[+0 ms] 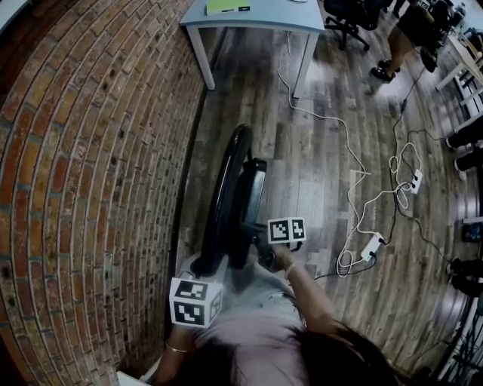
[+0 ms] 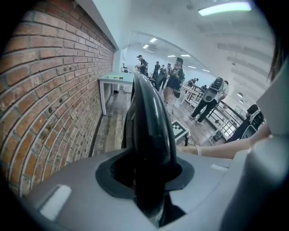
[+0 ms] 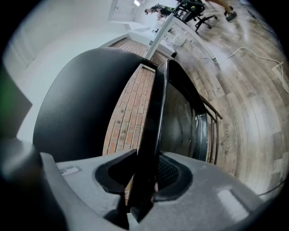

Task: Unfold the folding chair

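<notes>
The folding chair [image 1: 226,188] is glossy black: a rounded backrest shell [image 3: 76,103] with a thin seat panel [image 3: 156,126] close alongside it, the two barely parted. It is still mostly folded. It stands upright and edge-on on the wooden floor [image 1: 317,173], just right of the brick wall [image 1: 98,166].

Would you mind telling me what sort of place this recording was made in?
Probably a shared office or lab workspace: a brick wall, a white-legged table, a wheeled office chair, and power strips with cables trailing over the wood-plank floor.
</notes>
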Action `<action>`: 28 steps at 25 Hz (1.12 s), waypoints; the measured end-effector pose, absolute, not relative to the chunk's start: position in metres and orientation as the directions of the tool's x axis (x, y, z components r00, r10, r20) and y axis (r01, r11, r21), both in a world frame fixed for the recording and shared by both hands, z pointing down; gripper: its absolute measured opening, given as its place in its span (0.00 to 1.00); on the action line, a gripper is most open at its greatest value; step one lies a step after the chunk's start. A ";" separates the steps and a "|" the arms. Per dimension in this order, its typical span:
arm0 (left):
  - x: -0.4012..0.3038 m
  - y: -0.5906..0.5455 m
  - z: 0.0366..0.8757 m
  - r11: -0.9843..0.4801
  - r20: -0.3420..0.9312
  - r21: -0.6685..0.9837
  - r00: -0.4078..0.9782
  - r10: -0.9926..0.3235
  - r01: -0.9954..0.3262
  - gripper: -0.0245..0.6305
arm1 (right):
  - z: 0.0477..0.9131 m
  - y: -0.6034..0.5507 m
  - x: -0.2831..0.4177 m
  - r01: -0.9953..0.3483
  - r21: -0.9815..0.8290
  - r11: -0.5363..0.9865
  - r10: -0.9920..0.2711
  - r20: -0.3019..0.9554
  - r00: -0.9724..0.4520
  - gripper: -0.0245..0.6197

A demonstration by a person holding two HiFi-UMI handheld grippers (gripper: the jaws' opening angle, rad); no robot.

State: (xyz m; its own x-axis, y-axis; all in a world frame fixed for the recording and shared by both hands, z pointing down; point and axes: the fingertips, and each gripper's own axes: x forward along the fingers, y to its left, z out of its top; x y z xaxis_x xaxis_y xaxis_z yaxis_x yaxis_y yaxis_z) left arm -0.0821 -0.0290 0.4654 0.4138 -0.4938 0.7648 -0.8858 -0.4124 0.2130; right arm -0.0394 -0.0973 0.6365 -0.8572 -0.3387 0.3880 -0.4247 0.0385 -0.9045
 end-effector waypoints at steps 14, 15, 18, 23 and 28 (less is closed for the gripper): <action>-0.111 -0.032 0.466 -0.378 0.734 0.248 0.427 -0.528 -0.892 0.22 | 0.638 -0.094 -0.051 -0.421 -0.906 0.055 -0.361 0.375 -0.854 0.20; -0.114 -0.033 0.467 -0.373 0.731 0.251 0.428 -0.532 -0.893 0.21 | 0.638 -0.094 -0.050 -0.419 -0.907 0.052 -0.362 0.374 -0.854 0.20; -0.124 -0.036 0.468 -0.369 0.725 0.262 0.434 -0.535 -0.892 0.21 | 0.640 -0.091 -0.045 -0.415 -0.909 0.041 -0.362 0.374 -0.854 0.20; -0.146 -0.042 0.473 -0.346 0.719 0.274 0.430 -0.546 -0.897 0.18 | 0.649 -0.084 -0.028 -0.426 -0.904 0.016 -0.353 0.394 -0.849 0.23; -0.159 -0.047 0.480 -0.339 0.725 0.272 0.423 -0.543 -0.901 0.17 | 0.662 -0.077 -0.007 -0.429 -0.903 -0.010 -0.334 0.407 -0.850 0.25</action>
